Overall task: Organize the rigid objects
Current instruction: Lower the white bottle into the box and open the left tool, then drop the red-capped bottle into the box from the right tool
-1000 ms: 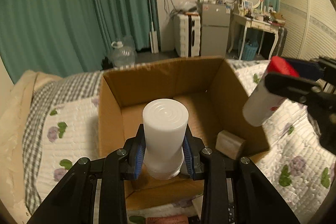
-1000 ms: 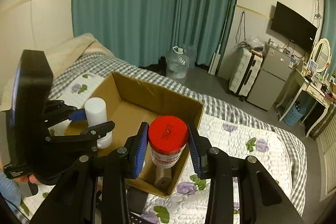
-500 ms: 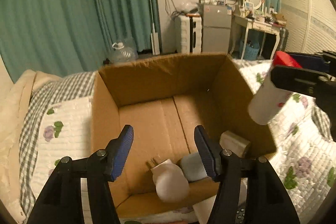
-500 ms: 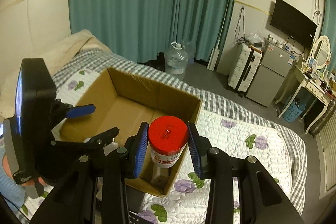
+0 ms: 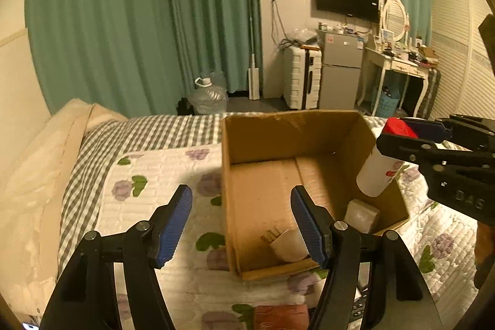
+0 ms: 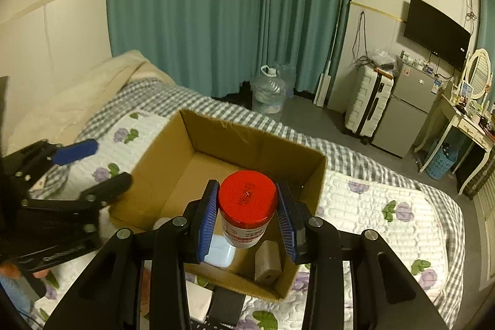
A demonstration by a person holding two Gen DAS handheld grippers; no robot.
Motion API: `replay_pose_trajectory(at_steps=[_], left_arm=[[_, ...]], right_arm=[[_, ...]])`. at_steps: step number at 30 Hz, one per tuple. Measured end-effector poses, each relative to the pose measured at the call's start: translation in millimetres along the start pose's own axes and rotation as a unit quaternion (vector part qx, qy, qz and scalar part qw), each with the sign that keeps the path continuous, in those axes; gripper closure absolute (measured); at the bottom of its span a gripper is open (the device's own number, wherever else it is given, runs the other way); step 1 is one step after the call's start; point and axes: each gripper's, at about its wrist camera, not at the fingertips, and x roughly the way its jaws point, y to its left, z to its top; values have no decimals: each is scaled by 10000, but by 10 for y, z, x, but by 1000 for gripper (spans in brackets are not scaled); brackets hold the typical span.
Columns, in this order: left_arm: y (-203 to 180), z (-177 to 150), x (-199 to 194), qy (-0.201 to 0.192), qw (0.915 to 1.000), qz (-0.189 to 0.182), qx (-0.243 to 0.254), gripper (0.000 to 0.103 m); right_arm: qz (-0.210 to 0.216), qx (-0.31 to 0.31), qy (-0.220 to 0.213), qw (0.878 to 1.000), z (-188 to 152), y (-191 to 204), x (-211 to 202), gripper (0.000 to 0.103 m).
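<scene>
Bedroom w/ teal curtains; quilted bed [image 5: 161,175] carries my box [image 5: 256,138]. Left gripper [image 5: 241,225] gapes wide, nothing in it, near the box's left wall. Right gripper [image 6: 246,221] clamps the red-cap jar [image 6: 246,206] above the box's right near part, over a white bottle [image 5: 290,246] & tan block [image 6: 268,265] inside.

Not much here can be read. On the side of the right gripper [image 5: 411,135], seen from the left wrist camera, raised letters look like "DAS", though the first and last are unsure. The red lid [image 6: 247,196] of the jar carries embossed marks, and its white label [image 6: 244,234] has red bands with small print, all too fine to make out. The left gripper [image 6: 92,163] body shows a faint line of lettering, also illegible. Stickers on the small fridge [image 6: 416,101] are too small to read.
</scene>
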Motion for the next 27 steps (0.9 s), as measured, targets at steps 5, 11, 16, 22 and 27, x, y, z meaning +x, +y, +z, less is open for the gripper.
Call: replay_pose_trajectory(at_steps=[5, 11, 16, 22, 27], left_arm=[[44, -86, 179, 110, 9999, -35, -25, 34], [121, -190, 249, 191, 9996, -154, -149, 34], [159, -211, 201, 172, 9995, -198, -192, 34], [140, -192, 23, 61, 9995, -210, -218, 34], [113, -185, -218, -67, 9997, -171, -174, 34]], right_arm=[[7, 68, 245, 9997, -57, -31, 349, 66], [175, 190, 418, 9988, -83, -60, 654, 66], [119, 224, 350, 9991, -75, -50, 656, 39], [-82, 254, -134, 9996, 25, -43, 205, 32], [-296, 327, -442, 9980, 9, -10, -352, 22]])
